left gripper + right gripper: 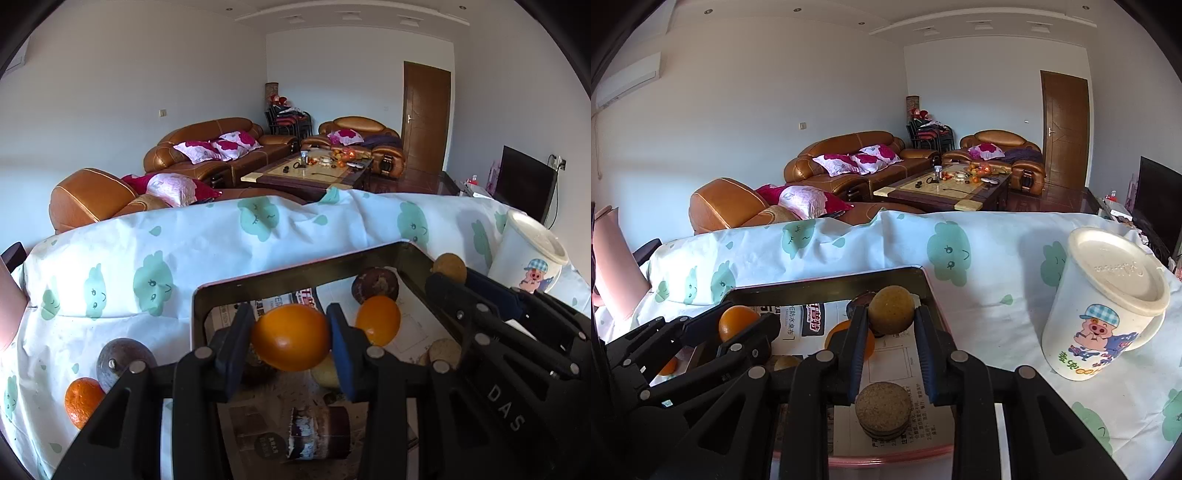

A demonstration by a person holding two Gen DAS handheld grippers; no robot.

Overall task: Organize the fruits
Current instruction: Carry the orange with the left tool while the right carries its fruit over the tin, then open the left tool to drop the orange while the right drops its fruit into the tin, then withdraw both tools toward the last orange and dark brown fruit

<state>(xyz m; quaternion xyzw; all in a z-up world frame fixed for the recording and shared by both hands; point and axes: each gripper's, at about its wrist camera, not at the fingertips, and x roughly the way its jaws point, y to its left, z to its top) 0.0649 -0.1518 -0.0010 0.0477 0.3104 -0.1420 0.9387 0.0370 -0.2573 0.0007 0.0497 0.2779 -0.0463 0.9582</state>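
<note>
Orange fruit point(290, 336) is clamped in the left gripper point(291, 341), held just above the tray point(258, 284). A tan round fruit point(890, 311) is pinched by the right gripper point(891, 332), further toward the tray's far-right corner, so each drops straight down.

My left gripper point(291, 338) clamps an orange point(290, 336) above the paper-lined tray point(199, 306); another orange point(378, 319) lies inside.
</note>
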